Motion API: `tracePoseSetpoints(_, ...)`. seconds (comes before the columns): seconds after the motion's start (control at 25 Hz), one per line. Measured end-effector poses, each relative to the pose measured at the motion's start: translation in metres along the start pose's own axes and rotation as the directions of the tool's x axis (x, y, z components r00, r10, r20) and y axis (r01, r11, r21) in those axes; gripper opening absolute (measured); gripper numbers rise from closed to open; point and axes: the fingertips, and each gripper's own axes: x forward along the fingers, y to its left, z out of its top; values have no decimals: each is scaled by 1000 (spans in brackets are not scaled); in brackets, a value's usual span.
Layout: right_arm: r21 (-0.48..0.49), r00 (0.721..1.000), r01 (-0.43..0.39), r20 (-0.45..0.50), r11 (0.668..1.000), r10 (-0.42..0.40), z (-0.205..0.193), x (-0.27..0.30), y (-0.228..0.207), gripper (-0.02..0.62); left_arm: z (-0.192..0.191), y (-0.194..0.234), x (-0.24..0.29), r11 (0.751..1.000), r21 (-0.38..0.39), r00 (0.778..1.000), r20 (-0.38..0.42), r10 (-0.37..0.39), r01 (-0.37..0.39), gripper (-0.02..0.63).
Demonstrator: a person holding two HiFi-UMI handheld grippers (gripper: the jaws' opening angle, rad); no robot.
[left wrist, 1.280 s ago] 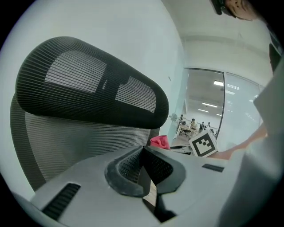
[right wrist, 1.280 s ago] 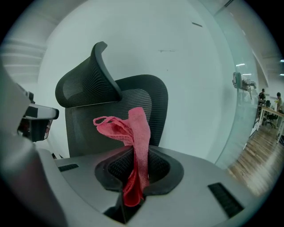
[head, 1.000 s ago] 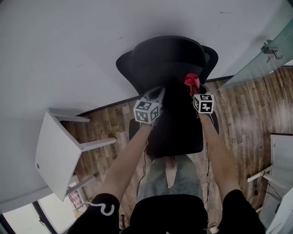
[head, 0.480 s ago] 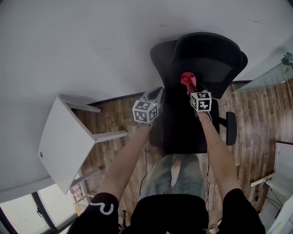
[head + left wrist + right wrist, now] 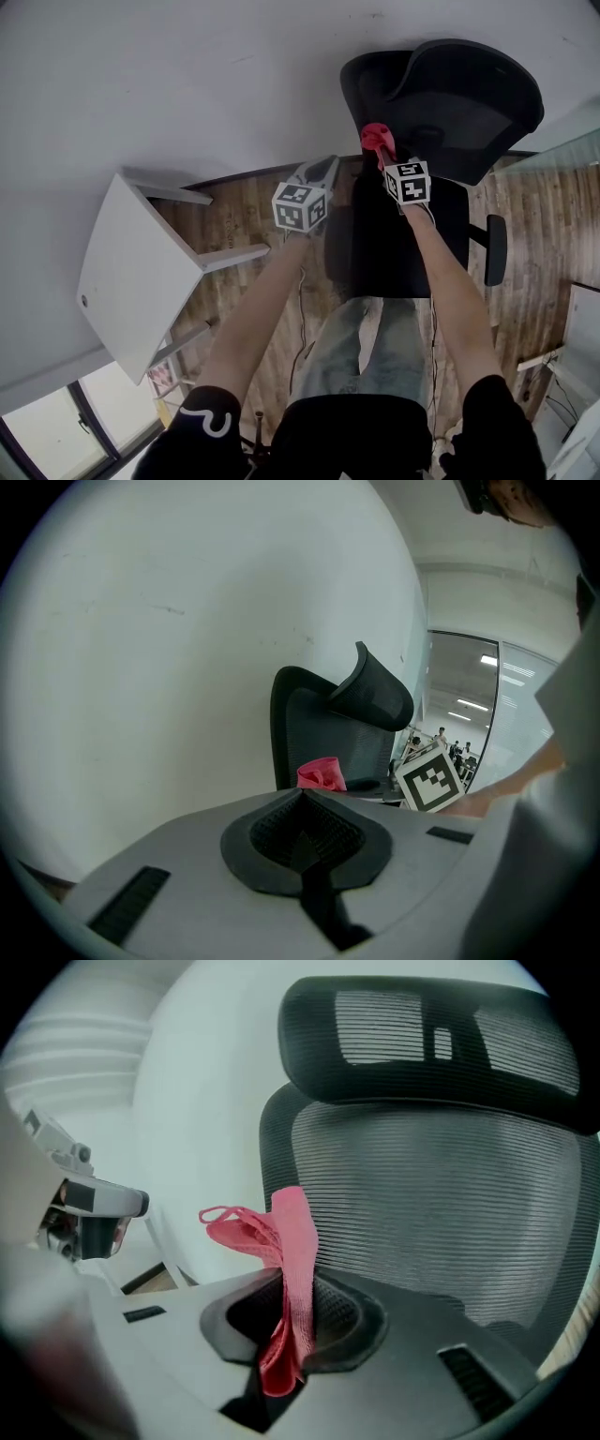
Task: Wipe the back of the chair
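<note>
- The chair back [image 5: 431, 1204], black mesh under a curved headrest [image 5: 422, 1040], stands close against a pale wall [image 5: 187, 75], facing the person; in the head view it sits at upper right, above the dark seat [image 5: 394, 234]
- A pink cloth [image 5: 286, 1241] is pinched upright in the right claw [image 5: 291, 1321], whose jaws are closed on its lower fold while the loose top flops to one side; the cloth rises in front of the mesh, low on the back, and whether it touches yet cannot be told
- The left claw [image 5: 305, 832] is held off to the chair's left, its jaws pressed together with nothing between them, and looks across at the chair and the cloth [image 5: 321, 773]
- From above, the two claws reach forward side by side, the right claw [image 5: 384, 155] over the seat and the left claw [image 5: 319, 173] over the wooden floor [image 5: 234, 225]
- A small white surface [image 5: 131, 281] stands well apart at the left
- Judged from this, the wipe is at its approach, with the cloth brought up to the back; the next move calls for pressing the loose cloth flat to the mesh and sweeping it across, keeping the grip firm so the fold does not slip out
</note>
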Motion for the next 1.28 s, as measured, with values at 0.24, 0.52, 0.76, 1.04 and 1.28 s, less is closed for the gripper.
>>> tracePoseSetpoints(0.24,-19,999,-33,14,999,33,-2,21,14,74,-12,7,9,1000,17,1000,-15,-15,15,25)
tracePoseSetpoints(0.52,18,995,-56,80,998,55,-6,33,8,74,-23,4,32,993,102,999,-19,-50,52,25)
tracePoseSetpoints(0.76,-4,988,-85,127,996,85,-1,37,5,74,-26,15,48,992,120,999,18,-29,27,25)
tracePoseSetpoints(1.04,79,986,-117,126,990,106,-5,37,-2,74,-24,9,43,994,109,1000,26,-6,3,25)
tracePoseSetpoints(1.28,51,987,-106,128,993,98,-5,32,-11,74,-20,2,44,993,116,1000,25,4,-7,25)
